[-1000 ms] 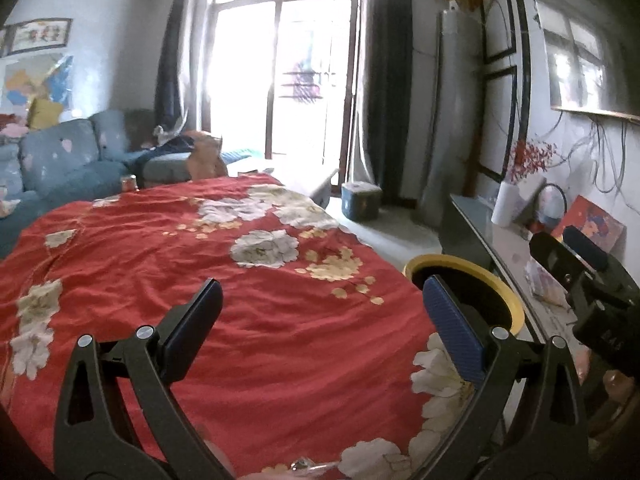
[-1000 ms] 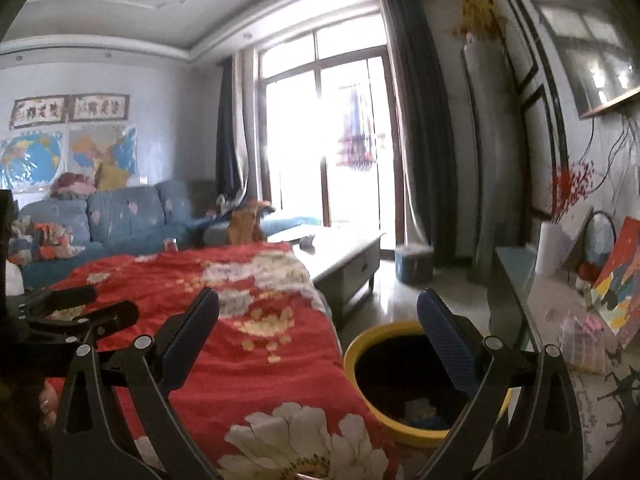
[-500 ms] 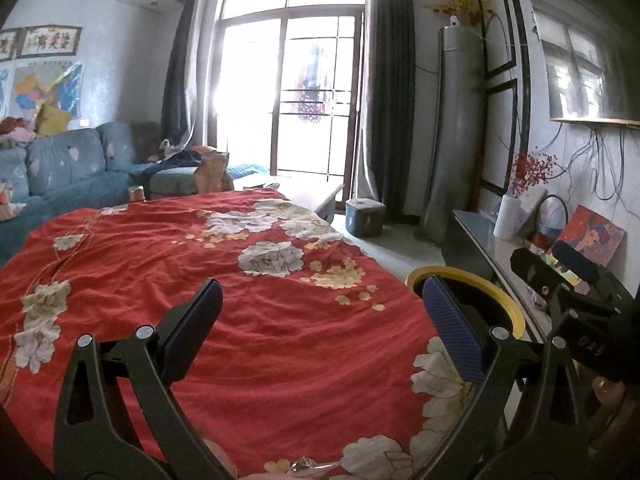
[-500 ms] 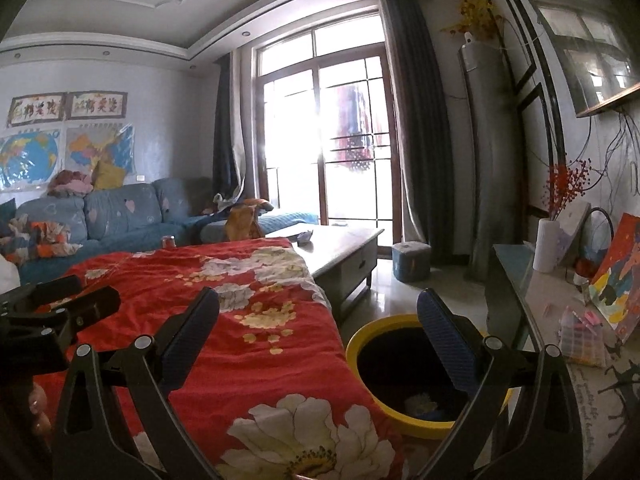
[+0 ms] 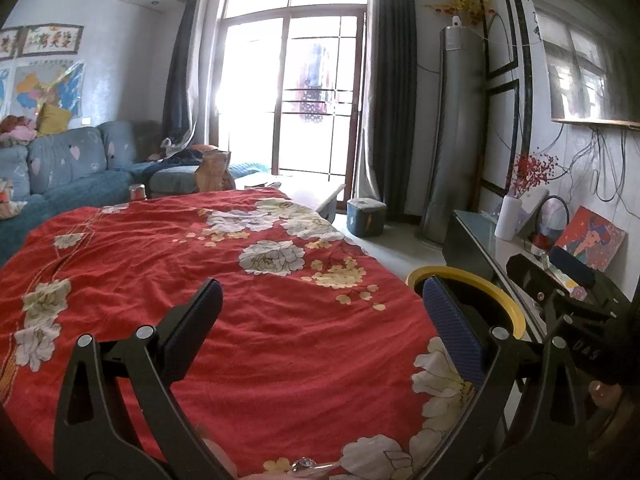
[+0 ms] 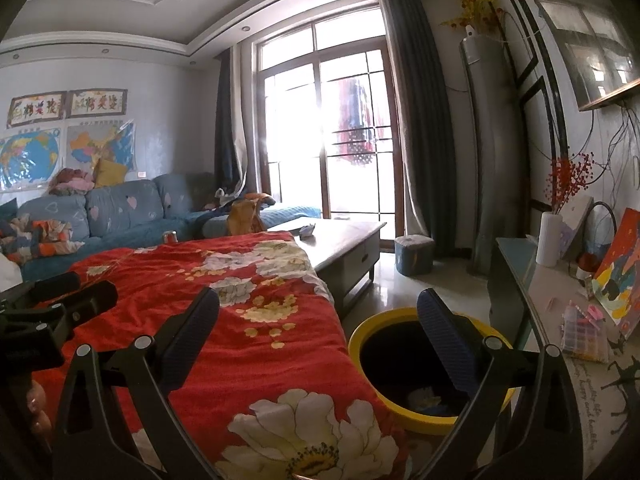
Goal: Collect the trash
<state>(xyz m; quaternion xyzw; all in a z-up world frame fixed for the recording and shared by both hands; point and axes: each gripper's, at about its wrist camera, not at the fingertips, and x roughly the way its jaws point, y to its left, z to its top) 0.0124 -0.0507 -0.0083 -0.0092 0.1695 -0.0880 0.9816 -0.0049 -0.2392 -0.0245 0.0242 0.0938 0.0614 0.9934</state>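
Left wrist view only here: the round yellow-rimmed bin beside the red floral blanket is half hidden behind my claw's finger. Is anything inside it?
Observer: Yes. The right wrist view looks down into the yellow-rimmed bin; something pale and crumpled lies at its dark bottom.
Operator: Is the right claw carrying anything?
Observer: No. The right claw is open, with nothing between its fingers.
Operator: What sits on the counter past it?
Observer: A small clear plastic box with pinkish contents rests on the glass-topped counter, to the right of the bin.
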